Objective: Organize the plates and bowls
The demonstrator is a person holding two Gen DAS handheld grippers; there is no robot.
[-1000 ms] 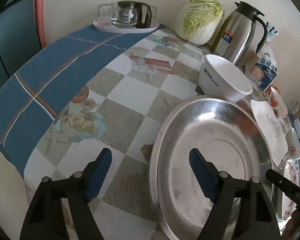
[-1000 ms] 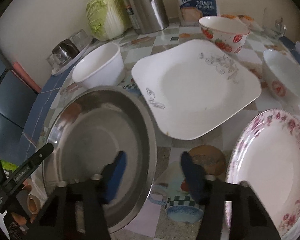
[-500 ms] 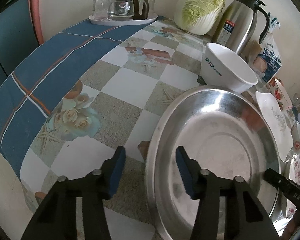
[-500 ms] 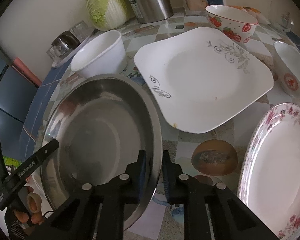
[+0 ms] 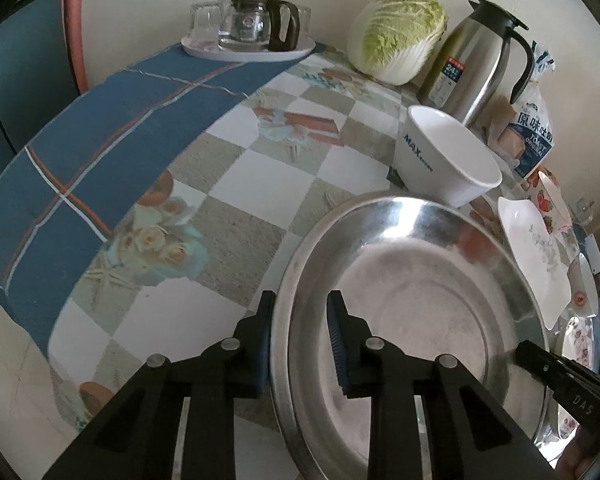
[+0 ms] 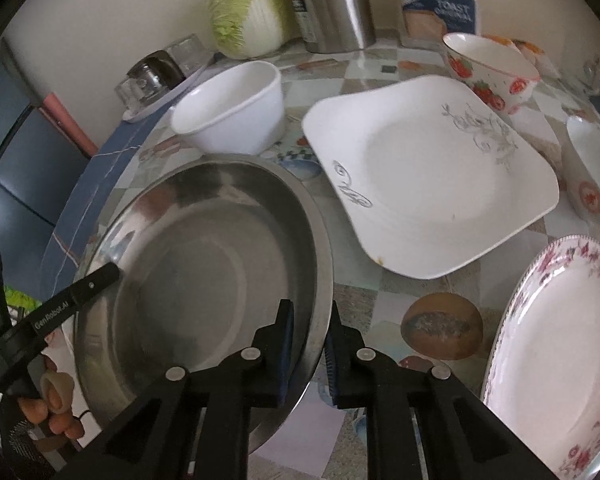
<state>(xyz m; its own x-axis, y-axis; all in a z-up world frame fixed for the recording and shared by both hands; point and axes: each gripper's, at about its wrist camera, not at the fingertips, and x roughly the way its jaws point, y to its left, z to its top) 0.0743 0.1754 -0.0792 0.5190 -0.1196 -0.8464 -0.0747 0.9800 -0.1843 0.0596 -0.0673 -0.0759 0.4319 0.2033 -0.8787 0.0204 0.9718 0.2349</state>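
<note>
The task looks to be only at its beginning, as I judge it: nothing is stacked yet, and every plate and bowl lies alone on the round table with the checked and blue tablecloth (image 5: 256,184). The largest piece, the wide round stainless-steel basin (image 6: 204,280), is on the near side of the table and is empty inside. The left gripper (image 5: 300,340) has one finger (image 5: 262,344) outside the rim and one inside; its jaws have just been closing on the left rim, and they seem to pinch it now. The right gripper (image 6: 308,344) is pressed on the opposite rim of the same basin, holding it between its jaws. So the basin is held from both sides, probably to lift it or move it. Beside it lies the square white plate with grey flower drawing (image 6: 428,176), empty except for a small brownish spot near its edge, and then the round plate with pink rose border (image 6: 564,344), also empty. Smaller things are the plain white bowl (image 6: 232,108) just behind the basin, the bowl with red strawberries (image 6: 492,68) and a white bowl with a red mark (image 6: 588,168) at the right; as far as I see, they hold nothing. All of them are left to be sorted.
</note>
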